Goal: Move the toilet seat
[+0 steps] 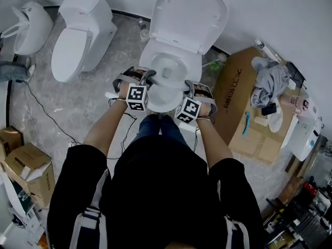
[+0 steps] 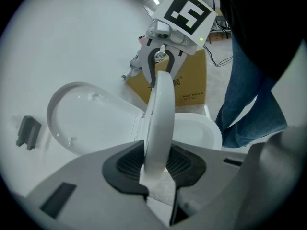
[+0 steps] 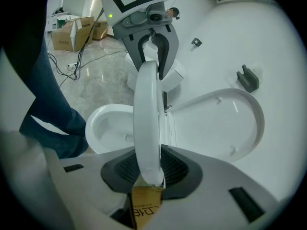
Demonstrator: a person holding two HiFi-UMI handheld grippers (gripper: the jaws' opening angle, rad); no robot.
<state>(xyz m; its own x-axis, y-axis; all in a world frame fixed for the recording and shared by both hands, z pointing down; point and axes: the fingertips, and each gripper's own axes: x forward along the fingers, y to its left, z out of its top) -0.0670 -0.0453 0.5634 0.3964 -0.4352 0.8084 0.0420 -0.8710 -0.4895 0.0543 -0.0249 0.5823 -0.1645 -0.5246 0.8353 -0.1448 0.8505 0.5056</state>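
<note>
A white toilet stands against the wall with its lid [image 1: 192, 14] raised. The white toilet seat [image 1: 167, 83] is tilted up off the bowl [image 1: 165, 100]. My left gripper [image 1: 147, 77] is shut on the seat's left side, and my right gripper [image 1: 188, 90] is shut on its right side. In the left gripper view the seat [image 2: 158, 123] runs edge-on between the black pads of the left gripper [image 2: 158, 164], with the right gripper [image 2: 160, 61] clamped at its far end. In the right gripper view the seat [image 3: 146, 119] sits between the pads of the right gripper [image 3: 149, 169], with the left gripper [image 3: 151, 47] beyond.
A second toilet [image 1: 80, 35] and another white fixture [image 1: 31, 27] stand to the left. A flattened cardboard box [image 1: 244, 118] with clothes lies to the right. Cardboard boxes [image 1: 26, 170] sit at lower left. A cable [image 1: 46, 113] crosses the floor. The person's legs [image 1: 155, 128] stand before the bowl.
</note>
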